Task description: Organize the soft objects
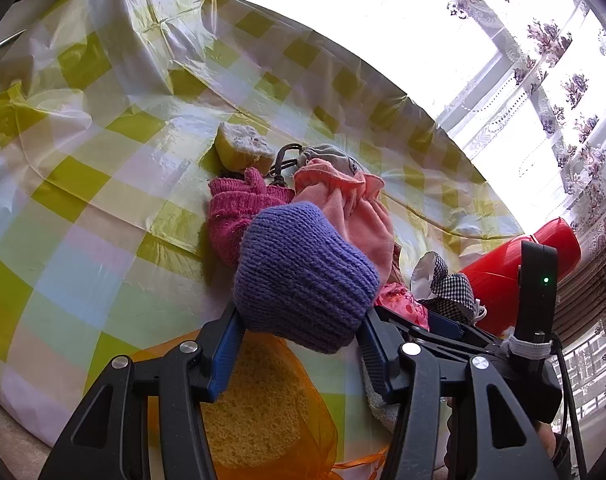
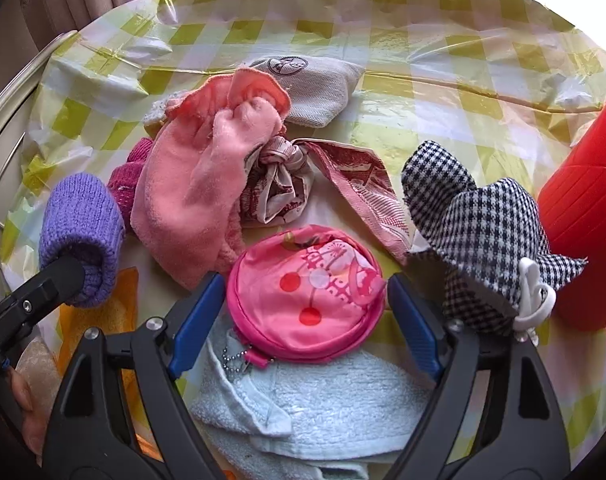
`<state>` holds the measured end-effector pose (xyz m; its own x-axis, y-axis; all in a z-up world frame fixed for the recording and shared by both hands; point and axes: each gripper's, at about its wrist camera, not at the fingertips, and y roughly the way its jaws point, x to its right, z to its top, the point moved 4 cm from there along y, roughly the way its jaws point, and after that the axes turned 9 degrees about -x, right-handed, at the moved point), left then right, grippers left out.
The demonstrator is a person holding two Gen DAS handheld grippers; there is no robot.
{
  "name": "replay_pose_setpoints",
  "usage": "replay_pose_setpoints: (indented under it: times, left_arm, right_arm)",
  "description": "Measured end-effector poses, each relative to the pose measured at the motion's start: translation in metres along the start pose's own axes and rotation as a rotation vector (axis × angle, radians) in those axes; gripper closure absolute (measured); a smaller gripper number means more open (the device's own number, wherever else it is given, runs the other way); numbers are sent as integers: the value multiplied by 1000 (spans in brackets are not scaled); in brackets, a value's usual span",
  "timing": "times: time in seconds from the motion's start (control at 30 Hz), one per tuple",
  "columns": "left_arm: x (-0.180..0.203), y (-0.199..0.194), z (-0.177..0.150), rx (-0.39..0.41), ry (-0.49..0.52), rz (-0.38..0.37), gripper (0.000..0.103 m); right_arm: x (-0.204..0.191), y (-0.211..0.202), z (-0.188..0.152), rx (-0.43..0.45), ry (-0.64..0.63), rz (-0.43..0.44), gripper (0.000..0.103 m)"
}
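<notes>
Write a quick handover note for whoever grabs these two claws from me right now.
Left claw: shut on the purple knit piece, held above the table.
Right claw: open, jaws wide, straddling the round pink pouch without pressing it; the pouch lies on the light blue towel.
Still loose on the checked tablecloth: pink cloth, knotted red-print scarf, grey pouch, houndstooth fabric, magenta knit, sponge.
Red container stands at right.
Done: nothing visibly sorted. Left: everything.
</notes>
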<state>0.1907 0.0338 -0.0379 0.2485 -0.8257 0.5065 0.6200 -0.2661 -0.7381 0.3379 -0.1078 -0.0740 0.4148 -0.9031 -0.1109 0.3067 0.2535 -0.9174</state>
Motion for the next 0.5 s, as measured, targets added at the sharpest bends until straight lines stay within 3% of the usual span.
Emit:
replay_pose_setpoints:
  times: [0.07,0.23,0.5]
  left_arm:
    - [0,0,0,1,2,2,48]
    - [4,-2,0,11,22,10,48]
    - [28,-15,0,60,112,41,48]
  right_arm:
    - [1,4,0,-11,-4,6,25]
    - [0,-7,-5,23,-6,20,25]
    - [5,-58,-27,137,22,21,25]
